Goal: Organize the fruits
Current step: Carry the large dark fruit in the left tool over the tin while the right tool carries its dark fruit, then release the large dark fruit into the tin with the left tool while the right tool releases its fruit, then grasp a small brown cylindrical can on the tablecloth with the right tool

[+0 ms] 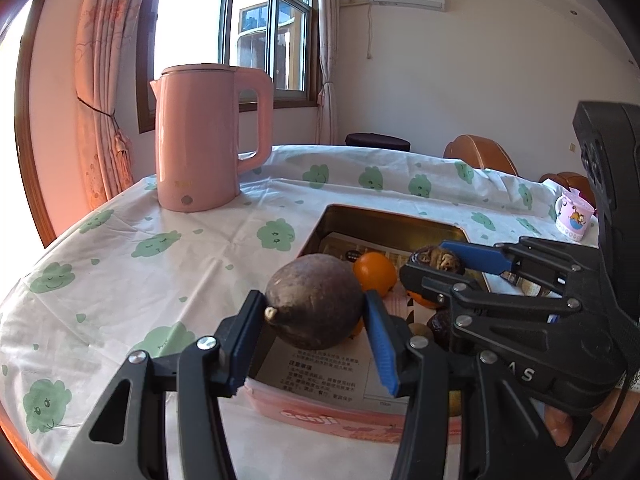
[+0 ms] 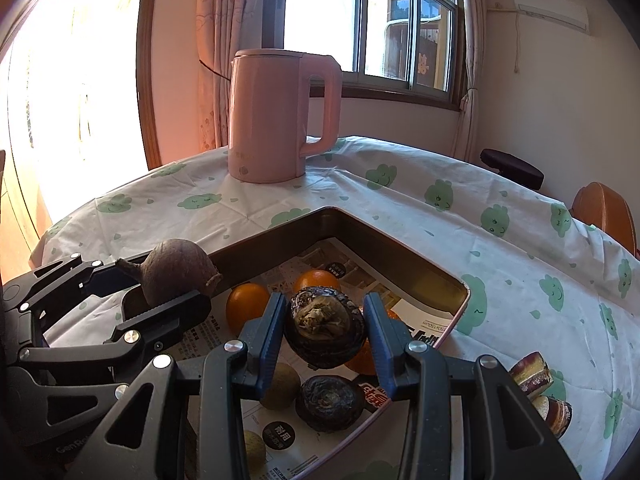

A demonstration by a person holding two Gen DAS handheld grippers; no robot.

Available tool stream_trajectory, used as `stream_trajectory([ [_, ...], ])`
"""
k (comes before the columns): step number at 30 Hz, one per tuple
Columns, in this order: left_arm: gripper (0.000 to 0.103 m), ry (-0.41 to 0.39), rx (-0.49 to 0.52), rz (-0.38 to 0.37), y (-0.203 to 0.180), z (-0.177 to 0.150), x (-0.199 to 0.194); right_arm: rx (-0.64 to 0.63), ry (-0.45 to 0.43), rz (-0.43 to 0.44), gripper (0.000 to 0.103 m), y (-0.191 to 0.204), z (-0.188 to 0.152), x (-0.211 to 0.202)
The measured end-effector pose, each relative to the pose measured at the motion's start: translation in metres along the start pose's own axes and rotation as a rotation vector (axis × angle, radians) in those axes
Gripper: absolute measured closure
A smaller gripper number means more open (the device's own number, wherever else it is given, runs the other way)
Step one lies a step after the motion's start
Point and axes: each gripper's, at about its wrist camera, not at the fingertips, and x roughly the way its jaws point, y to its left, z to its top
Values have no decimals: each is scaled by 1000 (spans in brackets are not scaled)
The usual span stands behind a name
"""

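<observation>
Above the paper-lined tin box [image 2: 456, 300] on the cloth-covered worktop [image 1: 160, 264], two fruits are held clear of the box floor. A smooth brown round fruit [image 1: 314, 306] is clamped by the left gripper [image 1: 314, 344], and a dark wrinkled fruit [image 2: 325, 326] by the right gripper [image 2: 324, 344]. Oranges [image 2: 246, 306] and another dark fruit [image 2: 330, 402] lie inside. A pink kettle [image 1: 200, 136] is seen beyond.

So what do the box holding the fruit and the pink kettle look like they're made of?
The box looks like tin: brassy, reflective inner walls, thin rolled rim, printed pink outside. The kettle looks like matte plastic: even pink, soft highlights, moulded handle; a metal core can't be ruled out.
</observation>
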Motion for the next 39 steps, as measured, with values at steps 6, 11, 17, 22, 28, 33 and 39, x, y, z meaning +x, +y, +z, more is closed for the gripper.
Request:
stream_trajectory([
  [6, 51, 2, 4, 7, -1, -1, 1, 7, 14, 8, 61, -1, 0, 3],
  [11, 49, -1, 8, 8, -2, -3, 0, 17, 21, 2, 57, -3, 0, 5],
  [17, 37, -25, 12, 18, -3, -3, -4, 52, 0, -10, 47, -11, -2, -1],
  [22, 25, -47, 23, 15, -6, -2, -9, 62, -21, -24, 41, -16, -5, -10],
  [28, 10, -99, 27, 15, -13, 2, -21, 37, -41, -66, 35, -30, -14, -33],
  [33, 10, -107, 33, 16, -24, 5, -24, 93, -52, -149, 35, -69, -28, -64],
  [39, 9, -99, 62, -1, -44, 6, -23, 207, -2, -294, 34, -130, -50, -86],
])
